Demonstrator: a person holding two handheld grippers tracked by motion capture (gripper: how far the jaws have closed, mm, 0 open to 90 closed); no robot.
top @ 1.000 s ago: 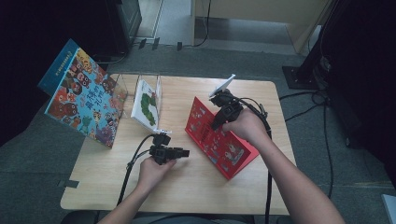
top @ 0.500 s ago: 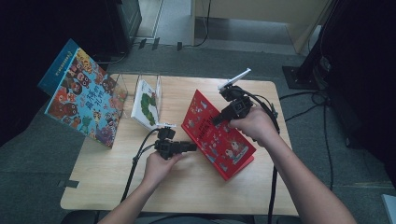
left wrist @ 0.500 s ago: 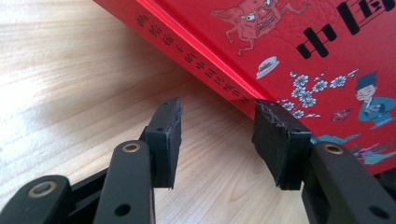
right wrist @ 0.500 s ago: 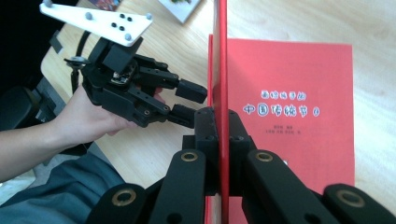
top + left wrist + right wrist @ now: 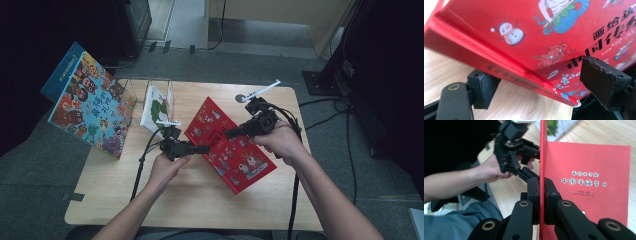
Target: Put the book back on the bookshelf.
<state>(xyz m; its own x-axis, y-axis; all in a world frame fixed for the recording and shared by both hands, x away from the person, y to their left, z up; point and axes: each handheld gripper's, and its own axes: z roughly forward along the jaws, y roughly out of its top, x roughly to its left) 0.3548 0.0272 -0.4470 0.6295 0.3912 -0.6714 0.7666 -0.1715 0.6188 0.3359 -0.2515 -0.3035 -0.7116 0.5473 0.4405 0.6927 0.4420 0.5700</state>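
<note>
While right tongs (image 5: pixel 541 192) pinch red book (image 5: pixel 227 145) cover | left tongs (image 5: pixel 534 92) gape astride spine edge

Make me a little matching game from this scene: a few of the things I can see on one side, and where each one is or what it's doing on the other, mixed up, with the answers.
Things:
1. red book
2. white and green book
3. right gripper
4. colourful cartoon book

Places or states:
A. standing in the clear rack
B. shut on the opened red cover
C. leaning at the table's far left edge
D. lying on the table between the two hands

Pairs: 1-D, 2-A, 3-B, 4-C
</note>
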